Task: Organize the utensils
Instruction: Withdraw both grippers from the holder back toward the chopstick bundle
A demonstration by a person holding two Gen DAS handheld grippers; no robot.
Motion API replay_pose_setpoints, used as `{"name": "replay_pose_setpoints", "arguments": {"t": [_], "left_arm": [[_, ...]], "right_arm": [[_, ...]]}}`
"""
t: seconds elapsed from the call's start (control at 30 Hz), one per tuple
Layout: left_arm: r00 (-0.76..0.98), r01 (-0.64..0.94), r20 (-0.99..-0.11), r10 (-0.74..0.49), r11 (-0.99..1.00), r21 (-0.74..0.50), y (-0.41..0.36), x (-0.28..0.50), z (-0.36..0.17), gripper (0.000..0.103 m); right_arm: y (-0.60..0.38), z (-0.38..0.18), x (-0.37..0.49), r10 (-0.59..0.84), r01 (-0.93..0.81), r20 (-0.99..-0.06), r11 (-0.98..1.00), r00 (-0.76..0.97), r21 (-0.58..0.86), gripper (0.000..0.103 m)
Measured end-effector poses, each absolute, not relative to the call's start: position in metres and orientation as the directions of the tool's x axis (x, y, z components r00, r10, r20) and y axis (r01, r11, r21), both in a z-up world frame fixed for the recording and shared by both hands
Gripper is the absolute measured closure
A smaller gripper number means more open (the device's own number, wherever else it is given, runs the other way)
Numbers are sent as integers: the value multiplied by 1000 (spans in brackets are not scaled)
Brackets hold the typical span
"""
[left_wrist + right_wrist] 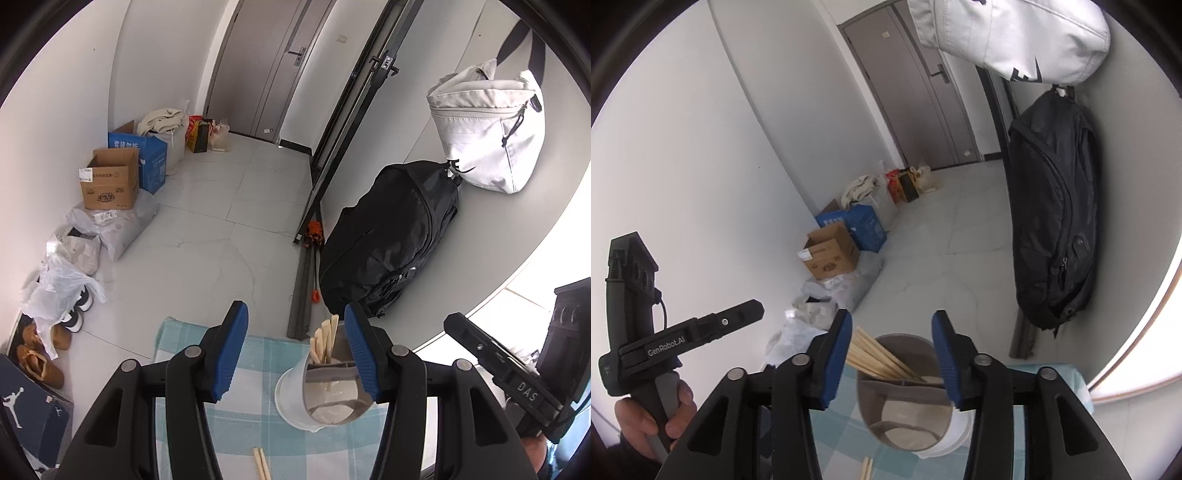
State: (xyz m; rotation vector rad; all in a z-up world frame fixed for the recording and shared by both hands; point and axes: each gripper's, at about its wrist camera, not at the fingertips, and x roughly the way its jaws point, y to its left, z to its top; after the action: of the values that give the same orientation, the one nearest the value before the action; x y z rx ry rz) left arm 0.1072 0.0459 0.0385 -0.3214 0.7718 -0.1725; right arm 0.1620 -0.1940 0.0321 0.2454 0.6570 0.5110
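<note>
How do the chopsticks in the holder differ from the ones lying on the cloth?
The chopsticks in the holder stand as a leaning bundle, tips fanned above the rim; the chopsticks on the cloth lie flat. The holder's are several, while only a pair shows on the checked cloth, cut off by the frame edge. The first are already sorted into a compartment; the second are loose. Both look like pale wood.

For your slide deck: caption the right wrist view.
Open right gripper before a holder of chopsticks on checked cloth.
</note>
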Motion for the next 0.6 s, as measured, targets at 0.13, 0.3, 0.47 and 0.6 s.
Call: {"name": "replay_pose_setpoints", "arguments": {"t": [0.13, 0.3, 0.47, 0.6], "left_arm": [[712, 29, -656, -249, 944, -327, 46, 94, 41, 53], [730, 25, -643, -230, 950, -310, 46, 79, 42, 43], [736, 35, -642, -217, 958, -284, 42, 67, 35, 42], [735, 29, -646, -205, 962, -272, 40, 56, 24, 42]], "right_arm": [[-192, 34, 148, 532, -383, -507, 845, 678, 374, 52], [-189, 33, 129, 533, -388, -495, 844, 686, 371, 42], [-188, 26, 106, 524, -389, -473, 849, 708, 358, 30], [-188, 11, 92, 523, -387, -481, 850, 704, 357, 25]]}}
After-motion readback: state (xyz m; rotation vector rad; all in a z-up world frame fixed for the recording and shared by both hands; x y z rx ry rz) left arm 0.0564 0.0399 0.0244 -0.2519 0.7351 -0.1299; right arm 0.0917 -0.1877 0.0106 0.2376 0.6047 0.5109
